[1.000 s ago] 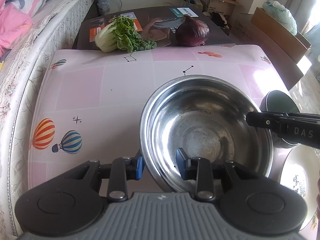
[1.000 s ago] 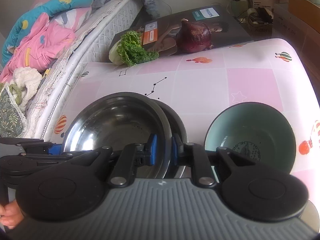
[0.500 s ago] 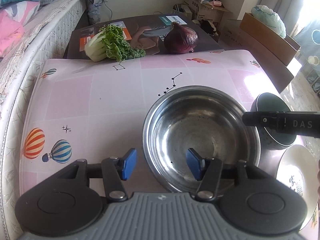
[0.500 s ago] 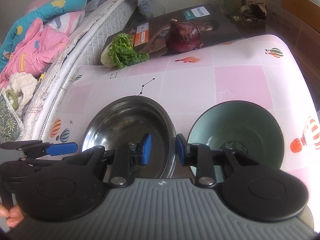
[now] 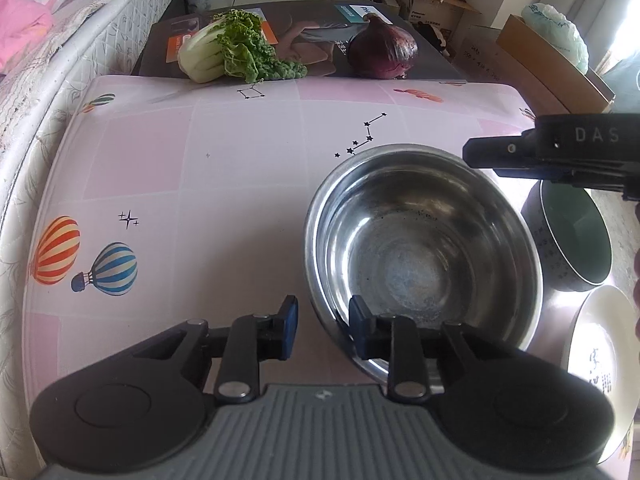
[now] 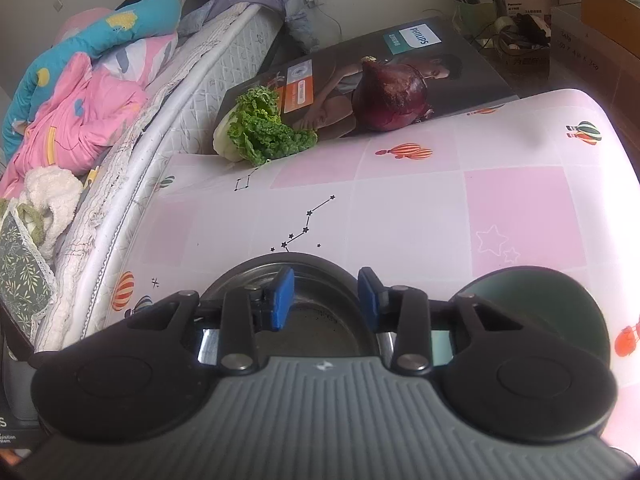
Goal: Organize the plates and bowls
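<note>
A bedroom setting: a counter [image 5: 240, 168] under a pink balloon-print cloth stands against a bed [image 5: 60, 40], with a leafy cabbage [image 5: 228, 52] and a red onion [image 5: 382, 54] at the far edge.

Left wrist view: the steel bowl [image 5: 420, 248] sits right of centre. The left tool [image 5: 323, 326] straddles its near rim, jaws closing, one pad outside and one inside, not visibly pressing. A dark green-lined bowl [image 5: 572, 240] and a white plate [image 5: 596, 344] lie close to the right.

Right wrist view: the right tool [image 6: 326, 298] hangs over the steel bowl [image 6: 316, 320], jaws opening, nothing gripped. The plate is hidden here.

Judgement: the steel bowl is light, rigid and slippery; take it by the rim. The ceramics are fragile.
</note>
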The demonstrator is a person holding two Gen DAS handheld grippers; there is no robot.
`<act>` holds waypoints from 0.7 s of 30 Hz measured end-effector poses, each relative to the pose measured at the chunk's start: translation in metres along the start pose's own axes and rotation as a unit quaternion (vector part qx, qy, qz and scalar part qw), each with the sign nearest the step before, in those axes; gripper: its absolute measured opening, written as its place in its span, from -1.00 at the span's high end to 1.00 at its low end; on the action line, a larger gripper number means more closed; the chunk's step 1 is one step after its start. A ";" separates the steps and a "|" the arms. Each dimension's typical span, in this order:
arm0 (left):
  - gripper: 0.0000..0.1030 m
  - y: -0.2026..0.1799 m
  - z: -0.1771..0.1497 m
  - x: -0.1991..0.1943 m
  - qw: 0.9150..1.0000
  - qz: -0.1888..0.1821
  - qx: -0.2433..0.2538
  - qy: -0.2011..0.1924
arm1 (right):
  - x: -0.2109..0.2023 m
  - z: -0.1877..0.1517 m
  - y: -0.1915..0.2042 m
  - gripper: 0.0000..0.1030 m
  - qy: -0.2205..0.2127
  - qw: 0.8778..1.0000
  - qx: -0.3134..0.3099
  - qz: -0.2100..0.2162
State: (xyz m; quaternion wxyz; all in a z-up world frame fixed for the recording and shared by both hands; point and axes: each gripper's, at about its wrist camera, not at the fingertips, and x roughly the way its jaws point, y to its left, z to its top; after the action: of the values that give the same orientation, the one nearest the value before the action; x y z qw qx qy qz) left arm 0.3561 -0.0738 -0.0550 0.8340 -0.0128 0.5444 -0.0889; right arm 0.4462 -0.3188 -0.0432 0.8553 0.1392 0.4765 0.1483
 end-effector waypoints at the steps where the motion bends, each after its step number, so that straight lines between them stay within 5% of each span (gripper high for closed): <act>1: 0.53 0.000 0.000 0.000 1.000 -0.001 0.000 0.000 | 0.005 0.001 0.000 0.20 0.004 1.000 0.000 0.000; 10: 0.65 0.014 -0.004 -0.006 1.000 0.018 -0.010 -0.004 | 0.018 -0.008 0.013 0.08 0.024 1.000 0.000 0.016; 21: 0.53 0.036 -0.014 -0.016 0.999 0.037 -0.026 -0.004 | 0.018 -0.023 0.034 0.08 0.026 0.999 -0.012 0.026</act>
State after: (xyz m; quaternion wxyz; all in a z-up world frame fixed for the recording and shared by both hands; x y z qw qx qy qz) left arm 0.3422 -0.0346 -0.0500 0.8381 -0.0146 0.5436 -0.0439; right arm 0.4314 -0.2786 -0.0558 0.8401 0.1378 0.4927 0.1801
